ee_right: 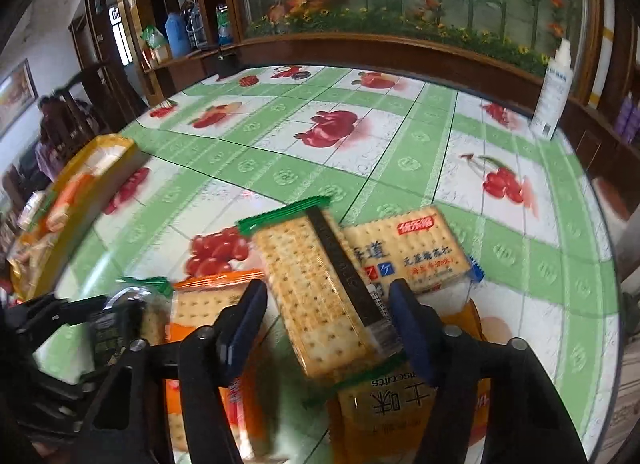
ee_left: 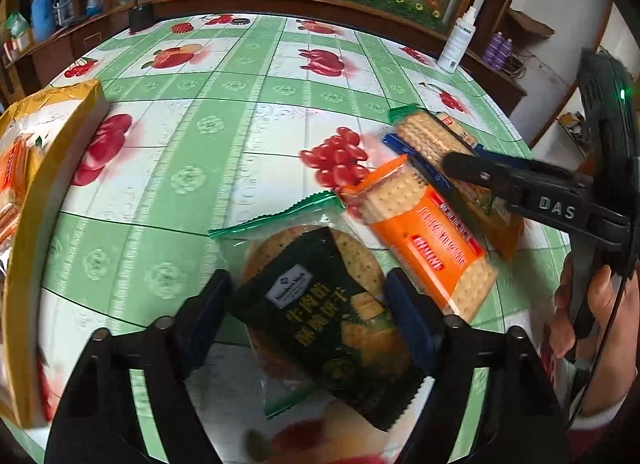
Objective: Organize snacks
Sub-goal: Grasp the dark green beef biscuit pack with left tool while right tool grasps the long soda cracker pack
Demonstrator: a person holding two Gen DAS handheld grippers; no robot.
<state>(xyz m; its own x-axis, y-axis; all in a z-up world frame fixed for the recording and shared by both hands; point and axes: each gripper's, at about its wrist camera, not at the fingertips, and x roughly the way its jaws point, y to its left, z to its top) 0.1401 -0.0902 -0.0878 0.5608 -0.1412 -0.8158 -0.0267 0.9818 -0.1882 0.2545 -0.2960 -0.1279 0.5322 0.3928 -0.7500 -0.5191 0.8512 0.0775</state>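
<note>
My left gripper (ee_left: 306, 300) has its fingers on both sides of a dark green cracker packet (ee_left: 320, 316), shut on it just above the table. An orange cracker packet (ee_left: 424, 240) lies right of it. My right gripper (ee_right: 326, 304) has its blue pads on both sides of a green-edged cracker packet (ee_right: 316, 288), shut on it. That packet also shows in the left wrist view (ee_left: 432, 136), with the right gripper (ee_left: 460, 166) over it. A blue-edged cracker packet (ee_right: 412, 252) lies behind it and a yellow packet (ee_right: 384, 404) beneath.
A yellow snack box (ee_left: 44, 168) with packets inside stands at the table's left edge, also in the right wrist view (ee_right: 76, 200). A white spray bottle (ee_left: 458, 40) stands at the far right. The fruit-print tablecloth (ee_left: 224, 104) covers the round table. A wooden cabinet runs behind.
</note>
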